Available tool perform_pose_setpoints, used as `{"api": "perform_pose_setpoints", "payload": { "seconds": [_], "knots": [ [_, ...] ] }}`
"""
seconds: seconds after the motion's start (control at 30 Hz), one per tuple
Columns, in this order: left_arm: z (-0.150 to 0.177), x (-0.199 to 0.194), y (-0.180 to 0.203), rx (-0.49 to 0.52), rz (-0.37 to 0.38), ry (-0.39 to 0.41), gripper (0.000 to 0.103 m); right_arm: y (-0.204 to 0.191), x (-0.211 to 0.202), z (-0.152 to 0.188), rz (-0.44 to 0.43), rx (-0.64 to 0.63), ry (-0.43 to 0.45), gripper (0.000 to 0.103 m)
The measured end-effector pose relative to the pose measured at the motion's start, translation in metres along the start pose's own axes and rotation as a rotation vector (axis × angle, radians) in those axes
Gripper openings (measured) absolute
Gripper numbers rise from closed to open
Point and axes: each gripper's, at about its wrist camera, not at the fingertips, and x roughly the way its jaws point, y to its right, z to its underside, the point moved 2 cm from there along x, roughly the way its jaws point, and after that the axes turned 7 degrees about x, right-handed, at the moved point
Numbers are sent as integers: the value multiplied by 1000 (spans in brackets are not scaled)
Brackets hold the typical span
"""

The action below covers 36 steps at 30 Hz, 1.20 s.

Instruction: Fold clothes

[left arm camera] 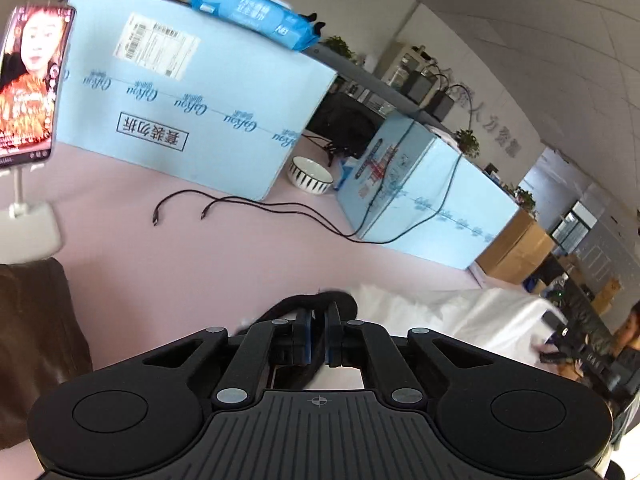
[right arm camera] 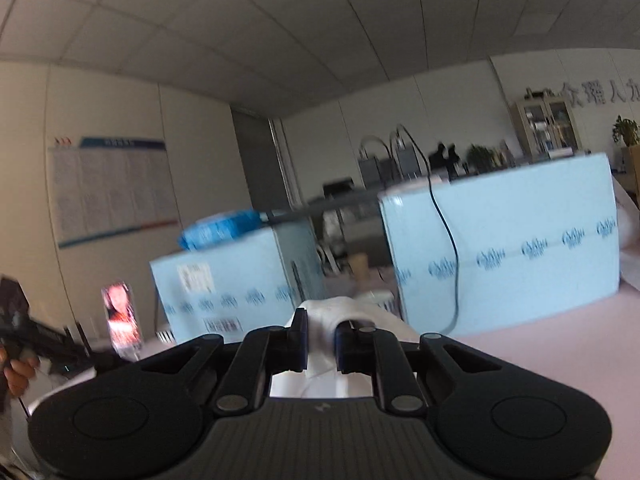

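Observation:
My left gripper (left arm camera: 319,320) is shut on a black cloth edge (left arm camera: 308,304) that bunches up over its fingertips, above the pink table. A white garment (left arm camera: 460,316) spreads out to its right. I cannot tell whether the black piece belongs to it. In the right wrist view, my right gripper (right arm camera: 322,324) is shut on a fold of the white garment (right arm camera: 340,308), lifted and pointing level at the room. The other gripper appears at each view's edge, held in a person's hand (right arm camera: 20,368).
Two large light-blue boxes (left arm camera: 192,92) (left arm camera: 424,192) stand at the back of the pink table (left arm camera: 200,264). A wipes pack (left arm camera: 248,12) lies on the left box, and a striped bowl (left arm camera: 310,176) sits between the boxes. Black cables (left arm camera: 240,208) trail across the table. At left are a phone on a stand (left arm camera: 32,80) and a brown item (left arm camera: 36,320).

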Motion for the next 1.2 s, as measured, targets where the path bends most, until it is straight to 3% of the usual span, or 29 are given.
{"api": "perform_pose_setpoints", "payload": {
  "seconds": [0.1, 0.23, 0.37, 0.43, 0.5, 0.53, 0.6, 0.67, 0.73, 0.87, 0.93, 1.07, 1.2],
  "knots": [
    [-9, 3, 0, -7, 8, 6, 3, -4, 8, -14, -21, -1, 35, 11],
    [-32, 13, -7, -43, 0, 9, 3, 14, 67, -25, 69, 34, -19, 11],
    [-54, 74, -47, -192, -97, -127, 6, 69, 148, -11, 204, 127, -177, 11],
    [-55, 108, -71, -265, -148, -216, 21, 99, 182, 8, 312, 157, -263, 14],
    [-50, 138, -94, -327, -187, -304, 43, 117, 197, 22, 441, 176, -301, 29],
    [-49, 142, -102, -347, -204, -306, 46, 129, 198, 28, 499, 189, -309, 34],
    [-49, 135, -116, -375, -246, -271, 64, 140, 188, 29, 491, 229, -283, 67],
    [-53, 118, -125, -367, -252, -228, 75, 152, 165, 22, 458, 289, -238, 79],
    [-55, 84, -133, -353, -249, -188, 76, 160, 145, 15, 428, 333, -244, 79],
    [-43, 45, -120, -281, -166, -201, 77, 162, 131, 25, 272, 467, -431, 82],
    [-23, 46, -98, -231, -73, -275, 78, 155, 136, 40, 205, 535, -522, 82],
    [14, 83, -62, -225, 66, -425, 78, 140, 168, 67, 202, 524, -576, 82],
    [26, 134, -40, -236, 148, -527, 78, 142, 203, 93, 304, 555, -572, 78]
  ]
}}
